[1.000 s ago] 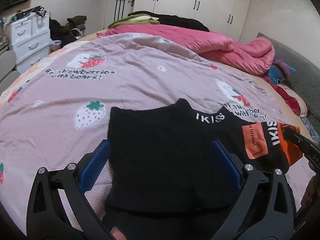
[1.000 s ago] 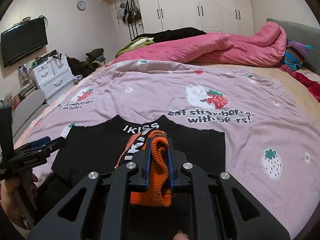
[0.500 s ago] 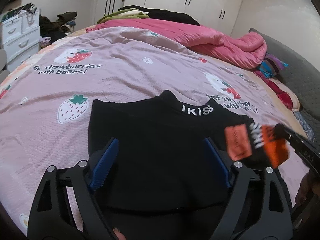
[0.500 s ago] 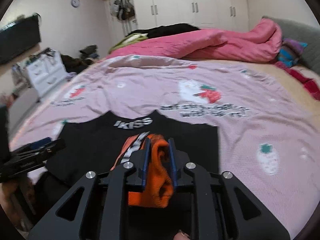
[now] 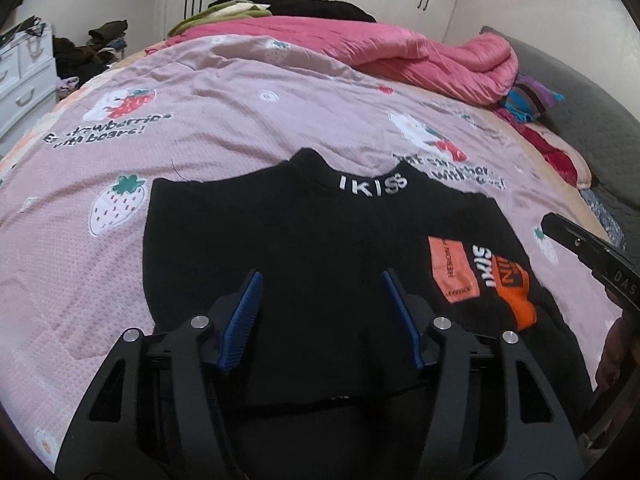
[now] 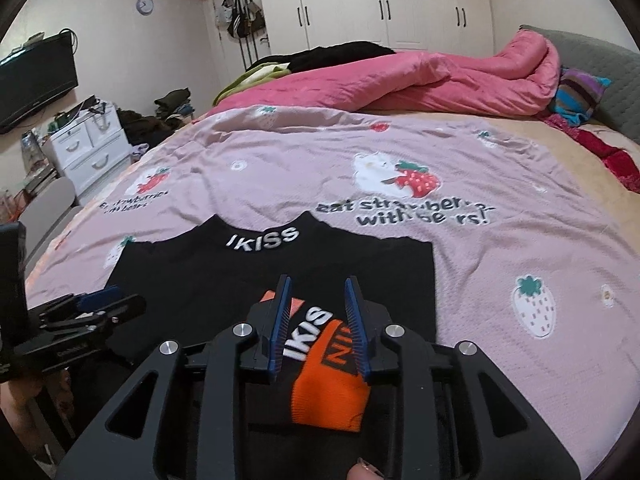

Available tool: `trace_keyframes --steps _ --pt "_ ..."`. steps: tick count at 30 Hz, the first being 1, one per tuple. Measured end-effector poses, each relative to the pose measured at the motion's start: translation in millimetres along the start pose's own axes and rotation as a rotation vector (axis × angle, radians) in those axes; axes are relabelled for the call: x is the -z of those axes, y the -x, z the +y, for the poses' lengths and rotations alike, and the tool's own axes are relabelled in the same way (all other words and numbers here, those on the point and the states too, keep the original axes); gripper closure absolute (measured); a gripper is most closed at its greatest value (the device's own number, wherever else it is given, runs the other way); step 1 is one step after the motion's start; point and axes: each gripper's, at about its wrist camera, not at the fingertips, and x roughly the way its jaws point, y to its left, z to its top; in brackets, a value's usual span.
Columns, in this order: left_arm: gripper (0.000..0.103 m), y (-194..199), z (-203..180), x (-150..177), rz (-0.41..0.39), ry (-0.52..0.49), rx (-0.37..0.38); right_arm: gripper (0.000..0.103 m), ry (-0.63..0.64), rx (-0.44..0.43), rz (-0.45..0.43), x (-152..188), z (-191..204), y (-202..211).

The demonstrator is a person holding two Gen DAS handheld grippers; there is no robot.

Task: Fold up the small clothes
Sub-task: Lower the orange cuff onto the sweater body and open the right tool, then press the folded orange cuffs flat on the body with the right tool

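Observation:
A small black sweater (image 5: 280, 248) with "IKISS" on its collar lies flat on the pink strawberry sheet (image 5: 80, 264). Its right sleeve, ending in an orange cuff (image 6: 332, 384), is folded inward over the body. My right gripper (image 6: 318, 284) straddles that cuff; its jaws are opening and the cuff lies loose between the blue pads. My left gripper (image 5: 321, 276) hovers over the sweater's lower middle, jaws closing, with only flat black cloth below them. Each gripper shows in the other's view: the right gripper (image 5: 592, 256), the left gripper (image 6: 92, 304).
A rumpled pink duvet (image 6: 420, 84) and striped pillows (image 6: 580, 92) lie at the far side of the bed. White drawers (image 6: 88, 148) and a wall TV (image 6: 36, 76) stand at the left, with wardrobes (image 6: 380, 0) behind. Bare sheet spreads beyond the collar.
The left jaws have narrowed and come closer over the sweater's body. The right jaws have widened, and the orange cuff, pinched upright before, now lies flat on the sweater.

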Motion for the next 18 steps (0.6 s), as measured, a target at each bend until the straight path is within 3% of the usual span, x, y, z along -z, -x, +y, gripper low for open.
trace_keyframes --steps 8,18 --pt "0.051 -19 7 14 0.083 0.003 -0.033 0.074 0.023 -0.057 0.050 13 19 -11" --pt "0.051 -22 7 17 0.094 -0.012 -0.036 0.070 0.074 -0.086 0.120 27 38 -31"
